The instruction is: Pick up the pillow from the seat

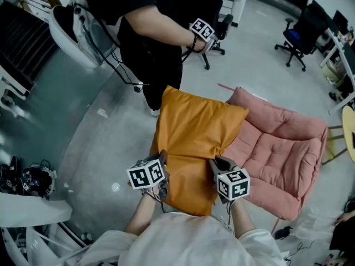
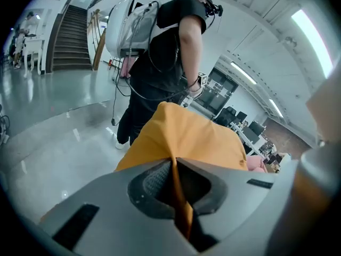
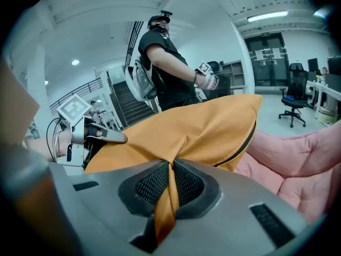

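Observation:
An orange pillow [image 1: 191,143] hangs lifted off the pink padded seat [image 1: 277,159], partly over its left side. My left gripper [image 1: 162,173] is shut on a pinch of the pillow's near left edge [image 2: 178,196]. At the near right edge, my right gripper [image 1: 213,165] is shut on a fold of the fabric [image 3: 166,196]. Both gripper views show the pillow [image 2: 186,137] [image 3: 197,127] stretching away from the jaws, and the right one shows the pink seat [image 3: 298,164] below it.
A person in black [image 1: 147,26] with a white backpack [image 1: 75,26] stands just beyond the pillow, wearing a marker cube [image 1: 202,30] at the hand. Office chairs [image 1: 297,35] stand farther back. Cables and gear [image 1: 28,179] lie at the left on the grey floor.

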A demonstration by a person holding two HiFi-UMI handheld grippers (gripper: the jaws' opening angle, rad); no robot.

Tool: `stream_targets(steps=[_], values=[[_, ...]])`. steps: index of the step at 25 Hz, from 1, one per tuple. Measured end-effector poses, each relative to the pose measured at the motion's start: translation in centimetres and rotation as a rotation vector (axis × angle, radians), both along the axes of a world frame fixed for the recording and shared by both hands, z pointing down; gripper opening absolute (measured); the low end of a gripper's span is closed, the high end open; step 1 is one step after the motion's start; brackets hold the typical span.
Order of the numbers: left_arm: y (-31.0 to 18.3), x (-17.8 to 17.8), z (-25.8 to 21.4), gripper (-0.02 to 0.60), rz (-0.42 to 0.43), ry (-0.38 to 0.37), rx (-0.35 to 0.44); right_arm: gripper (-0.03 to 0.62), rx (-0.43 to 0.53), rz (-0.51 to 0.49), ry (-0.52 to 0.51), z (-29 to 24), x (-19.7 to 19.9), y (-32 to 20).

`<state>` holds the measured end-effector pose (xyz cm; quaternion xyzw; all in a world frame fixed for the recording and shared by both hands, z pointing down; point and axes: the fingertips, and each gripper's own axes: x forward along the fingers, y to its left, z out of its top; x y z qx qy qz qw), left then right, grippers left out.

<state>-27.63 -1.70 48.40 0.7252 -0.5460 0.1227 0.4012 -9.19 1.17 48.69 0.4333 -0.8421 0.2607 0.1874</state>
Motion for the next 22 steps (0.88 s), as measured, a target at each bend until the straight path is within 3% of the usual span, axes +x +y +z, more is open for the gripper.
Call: stream_targets(steps=[22], values=[[0.1,1.5,1.0,0.012,0.069,0.019,-0.029,0.036,-0.017,0.032,0.049,0.2,1.2,0.5]])
